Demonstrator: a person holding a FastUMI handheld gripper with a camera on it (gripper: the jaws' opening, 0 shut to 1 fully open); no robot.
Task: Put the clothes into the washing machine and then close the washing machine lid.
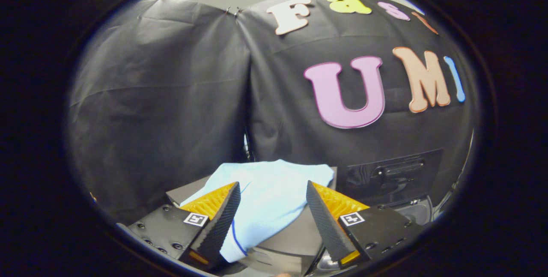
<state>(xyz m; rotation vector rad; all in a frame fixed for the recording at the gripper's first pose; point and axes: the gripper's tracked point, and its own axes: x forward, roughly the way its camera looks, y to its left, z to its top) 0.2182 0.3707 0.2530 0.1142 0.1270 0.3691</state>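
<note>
A light blue garment lies crumpled on a grey flat surface, with one edge hanging over the near side. My gripper is open just above it, one finger on each side of the cloth, and neither finger visibly presses on it. To the right, beyond the right finger, stands the washing machine with its dark lid raised upright and showing a handle. Below the lid, a part of the machine's rounded opening is visible.
Black cloth walls close off the booth right behind the grey surface and the machine. A narrow gap between two cloth panels runs down behind the garment.
</note>
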